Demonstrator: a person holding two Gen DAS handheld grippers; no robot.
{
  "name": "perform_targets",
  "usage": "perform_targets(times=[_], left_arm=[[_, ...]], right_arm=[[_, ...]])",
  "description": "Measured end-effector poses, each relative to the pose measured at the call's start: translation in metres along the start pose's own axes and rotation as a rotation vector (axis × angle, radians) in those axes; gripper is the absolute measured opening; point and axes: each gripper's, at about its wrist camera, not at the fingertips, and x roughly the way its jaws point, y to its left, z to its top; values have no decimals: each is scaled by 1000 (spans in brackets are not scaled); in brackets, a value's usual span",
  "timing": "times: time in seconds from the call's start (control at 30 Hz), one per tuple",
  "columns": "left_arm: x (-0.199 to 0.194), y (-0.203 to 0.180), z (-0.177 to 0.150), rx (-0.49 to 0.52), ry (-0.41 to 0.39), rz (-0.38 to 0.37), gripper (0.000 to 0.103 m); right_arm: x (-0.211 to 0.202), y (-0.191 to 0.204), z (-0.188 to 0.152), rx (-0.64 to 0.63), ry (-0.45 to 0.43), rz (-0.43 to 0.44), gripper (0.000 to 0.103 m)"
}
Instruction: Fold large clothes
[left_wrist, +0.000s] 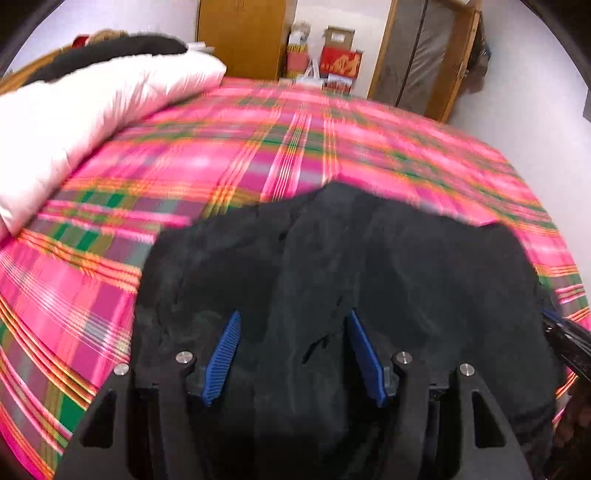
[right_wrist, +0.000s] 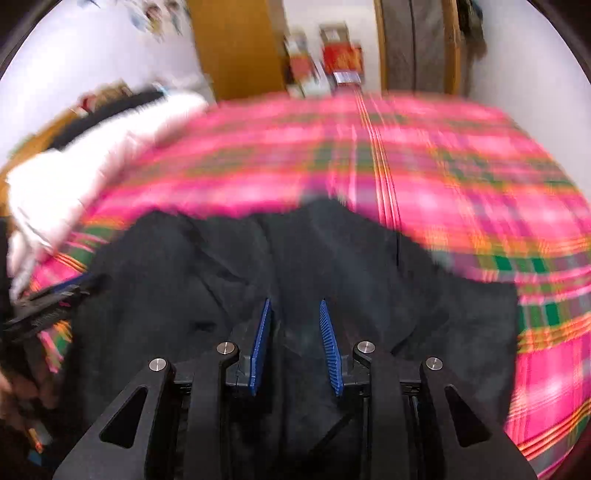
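Black garment (left_wrist: 369, 266) lies bunched on pink plaid bedspread (left_wrist: 258, 155) (white duvet (left_wrist: 92, 122) at left). Left gripper (left_wrist: 293, 317) & right gripper (right_wrist: 295, 306) both above it, jaws apart, holding nothing.

No legible text anywhere.

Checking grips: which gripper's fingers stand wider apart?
The left gripper; its blue fingers gape wide over the black garment, the right gripper narrower.
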Motion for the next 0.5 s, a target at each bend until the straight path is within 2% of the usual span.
perform_targets(times=[0.07, 0.13, 0.23, 0.33, 0.4, 0.5], left_arm=[[5, -2, -11, 37, -24, 7, 64], [7, -6, -16, 54, -36, 20, 64], [4, -5, -11, 41, -8, 17, 63], [-26, -1, -10, 3, -30, -11, 63], [-51, -2, -14, -13, -73, -36, 62], [-73, -18, -26, 8, -77, -110, 62]], right_arm=[[6, -1, -9, 7, -32, -4, 28], [8, 8, -13, -27, -48, -45, 28], [3, 10, -7, -30, -27, -48, 28], [-34, 6, -2, 2, -63, -14, 28], [-69, 6, -9, 20, -128, 33, 28], [-93, 15, -28, 27, -147, 89, 28]])
